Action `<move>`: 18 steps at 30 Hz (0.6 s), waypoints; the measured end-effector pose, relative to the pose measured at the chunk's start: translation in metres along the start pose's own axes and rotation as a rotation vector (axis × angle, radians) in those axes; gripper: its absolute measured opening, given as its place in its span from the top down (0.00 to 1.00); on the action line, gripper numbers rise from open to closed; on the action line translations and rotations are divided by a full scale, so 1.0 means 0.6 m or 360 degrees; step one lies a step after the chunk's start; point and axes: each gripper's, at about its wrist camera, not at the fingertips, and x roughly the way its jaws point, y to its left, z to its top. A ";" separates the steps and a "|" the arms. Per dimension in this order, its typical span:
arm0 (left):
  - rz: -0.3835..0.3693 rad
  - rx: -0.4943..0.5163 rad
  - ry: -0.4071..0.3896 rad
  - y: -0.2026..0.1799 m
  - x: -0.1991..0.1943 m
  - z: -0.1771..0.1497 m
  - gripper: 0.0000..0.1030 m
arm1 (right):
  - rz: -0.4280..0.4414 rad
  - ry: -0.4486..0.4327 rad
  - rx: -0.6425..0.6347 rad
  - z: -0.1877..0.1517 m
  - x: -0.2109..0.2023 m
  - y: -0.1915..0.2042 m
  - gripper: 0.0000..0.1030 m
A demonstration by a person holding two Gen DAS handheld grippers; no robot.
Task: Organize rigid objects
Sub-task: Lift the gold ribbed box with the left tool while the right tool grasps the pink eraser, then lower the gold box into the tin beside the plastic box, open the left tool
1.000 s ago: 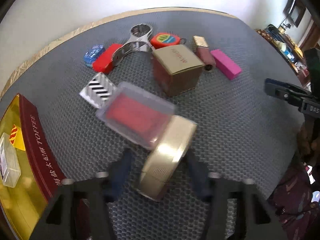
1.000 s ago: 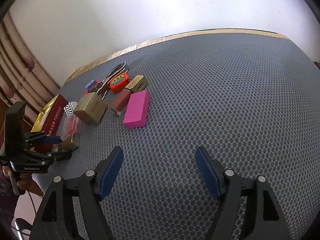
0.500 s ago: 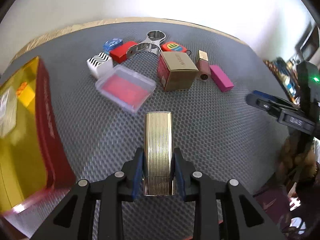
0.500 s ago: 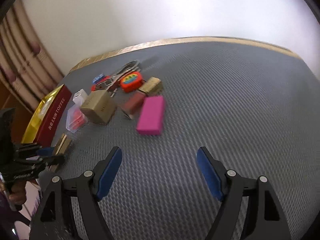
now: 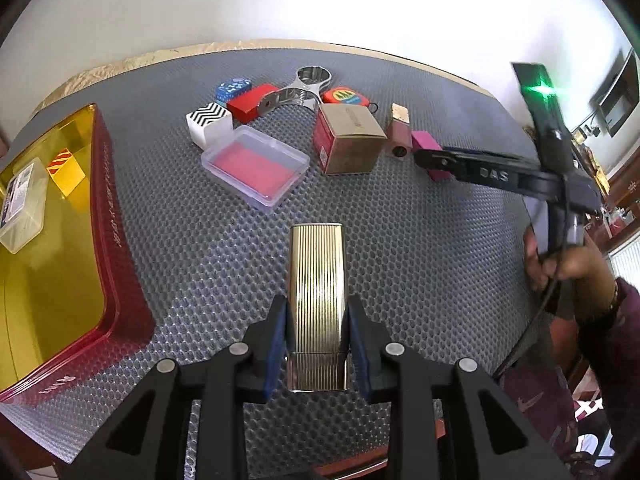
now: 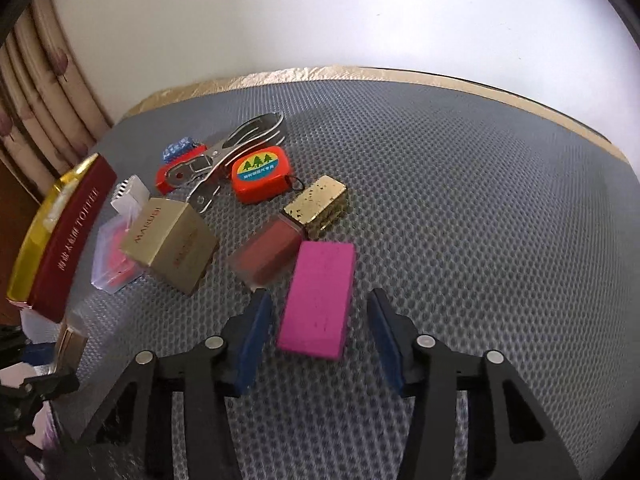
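1. The left gripper (image 5: 316, 344) has its fingers clamped on the long sides of a ribbed gold case (image 5: 317, 300), gripped near its hinged or capped end and carried above the bench (image 5: 400, 248). It looks metallic, stiff and smooth, so probably slick between the pads; the grip low on the body leaves most of its length sticking forward, and it could pivot if knocked.
2. The right gripper (image 6: 316, 340) has its fingers apart, straddling a magenta block (image 6: 318, 300) lying flat on the mat without touching it. The block looks rigid and light, with matte flat sides; the two long faces are the natural place to pinch it.
3. Just beyond the block, touching or nearly so, lies a reddish lip-gloss tube with a gold cap (image 6: 288, 228), which crowds the left finger's path.
4. Further on are a gold carton (image 6: 170, 244), a clear case with red contents (image 5: 256, 166), an orange tape measure (image 6: 260, 174), a metal punch tool (image 6: 228, 152), a red block (image 5: 252, 102), a zigzag-patterned box (image 5: 210, 122) and a blue item (image 5: 232, 89).
5. At the left edge sits the open toffee tin (image 5: 116, 248), its gold interior holding a small clear box (image 5: 20, 204); it is likely where things go.
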 end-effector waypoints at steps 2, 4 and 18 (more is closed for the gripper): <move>0.0004 -0.0008 0.0000 -0.002 0.000 0.002 0.71 | -0.0066 0.0011 -0.0042 0.004 0.005 0.004 0.72; 0.0007 -0.0014 -0.0011 -0.002 -0.006 0.003 0.71 | -0.0112 0.0019 -0.0066 0.004 0.005 0.007 0.72; -0.0008 -0.0172 -0.0159 0.046 -0.138 0.000 0.71 | -0.0159 -0.0086 -0.0018 -0.067 -0.046 -0.007 0.73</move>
